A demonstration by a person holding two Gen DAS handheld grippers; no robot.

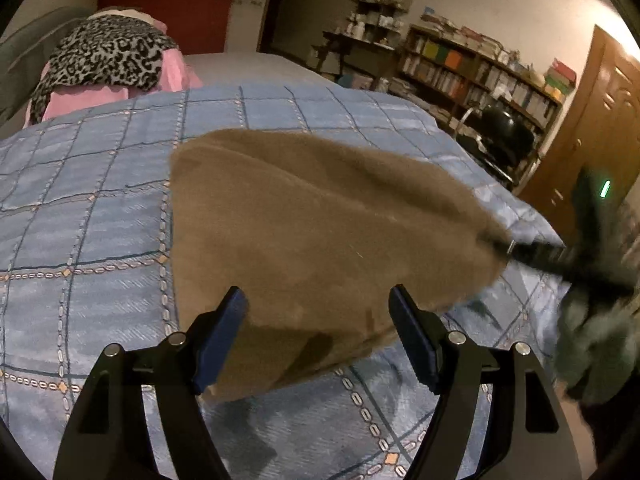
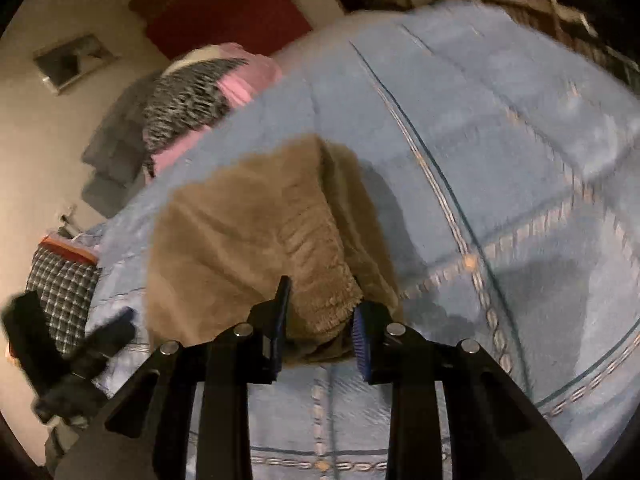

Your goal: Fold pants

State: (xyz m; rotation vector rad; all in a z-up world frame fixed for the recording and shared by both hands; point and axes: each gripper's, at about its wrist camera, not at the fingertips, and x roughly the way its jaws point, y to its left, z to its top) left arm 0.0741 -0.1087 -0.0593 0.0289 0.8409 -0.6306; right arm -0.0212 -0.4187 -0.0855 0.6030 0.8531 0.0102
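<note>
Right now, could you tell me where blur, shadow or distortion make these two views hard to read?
Left wrist view: the right gripper is smeared by motion blur at the pants edge, and the fisheye bends the bedspread. Right wrist view: the bedspread's far side and the shelves behind are streaked, while the left gripper is dark and blurred; the lighting is dim and warm.

Blue checked quilt (image 1: 100, 208) as landmark. Beyond its far edge: leopard-print cloth (image 1: 108, 60) over pink fabric (image 1: 176, 76), red panel (image 1: 168, 0) behind. Right of quilt: crowded bookshelf (image 1: 480, 72), black chair (image 1: 504, 136), wooden door (image 1: 592, 120).
</note>
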